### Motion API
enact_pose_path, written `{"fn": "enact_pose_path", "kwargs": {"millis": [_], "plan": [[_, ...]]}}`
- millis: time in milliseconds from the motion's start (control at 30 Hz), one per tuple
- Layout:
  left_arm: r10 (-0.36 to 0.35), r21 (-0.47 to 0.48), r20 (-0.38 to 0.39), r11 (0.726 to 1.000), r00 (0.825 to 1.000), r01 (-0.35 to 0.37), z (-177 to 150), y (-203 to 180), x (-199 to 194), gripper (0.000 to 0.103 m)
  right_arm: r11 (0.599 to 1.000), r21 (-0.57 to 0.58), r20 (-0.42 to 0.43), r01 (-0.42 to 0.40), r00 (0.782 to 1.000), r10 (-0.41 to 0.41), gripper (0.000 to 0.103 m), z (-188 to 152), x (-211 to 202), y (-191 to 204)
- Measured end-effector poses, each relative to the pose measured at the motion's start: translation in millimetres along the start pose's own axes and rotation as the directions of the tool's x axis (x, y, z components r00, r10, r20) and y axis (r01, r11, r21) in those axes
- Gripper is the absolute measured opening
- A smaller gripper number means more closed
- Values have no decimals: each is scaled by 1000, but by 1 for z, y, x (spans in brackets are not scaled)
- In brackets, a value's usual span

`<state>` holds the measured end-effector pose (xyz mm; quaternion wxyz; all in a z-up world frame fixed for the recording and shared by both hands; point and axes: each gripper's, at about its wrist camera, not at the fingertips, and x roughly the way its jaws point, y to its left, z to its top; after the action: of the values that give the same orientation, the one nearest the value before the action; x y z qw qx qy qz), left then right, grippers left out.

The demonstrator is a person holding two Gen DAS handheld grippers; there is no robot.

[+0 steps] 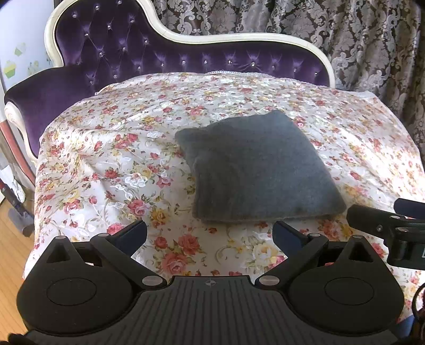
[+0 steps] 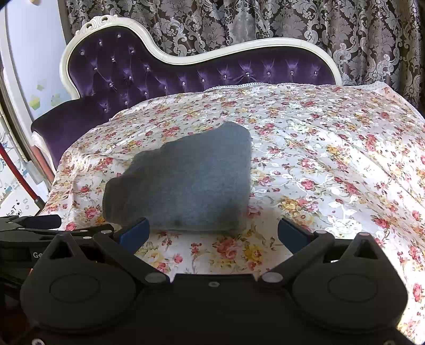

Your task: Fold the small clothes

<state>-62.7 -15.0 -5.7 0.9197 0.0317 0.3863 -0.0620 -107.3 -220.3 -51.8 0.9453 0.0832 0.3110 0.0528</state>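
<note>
A grey knitted garment [image 1: 259, 167] lies folded into a thick square on the floral sheet [image 1: 111, 164]. In the right wrist view the same grey garment [image 2: 183, 180] shows a stepped upper-left outline. My left gripper [image 1: 209, 233] hovers just in front of its near edge, open, with nothing between the blue-padded fingers. My right gripper [image 2: 212, 231] is likewise open and empty, close to the garment's near edge. Each gripper appears at the edge of the other's view: the right gripper [image 1: 387, 225] and the left gripper [image 2: 34, 225].
The floral sheet [image 2: 332, 164] covers a purple tufted chaise [image 1: 132, 61] with a white carved frame. Patterned curtains [image 2: 265, 21] hang behind. Wooden floor [image 1: 10, 244] and some clutter lie off the sheet's left edge.
</note>
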Motion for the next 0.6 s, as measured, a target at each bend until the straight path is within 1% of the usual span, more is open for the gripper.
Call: {"fn": "enact_pose_path", "kwargs": {"millis": [600], "plan": [[3,-3,-9,1000,1000,-3,3,4,4,102,1000,21,-11,-4,1000,4,102,4,4,-3]]}}
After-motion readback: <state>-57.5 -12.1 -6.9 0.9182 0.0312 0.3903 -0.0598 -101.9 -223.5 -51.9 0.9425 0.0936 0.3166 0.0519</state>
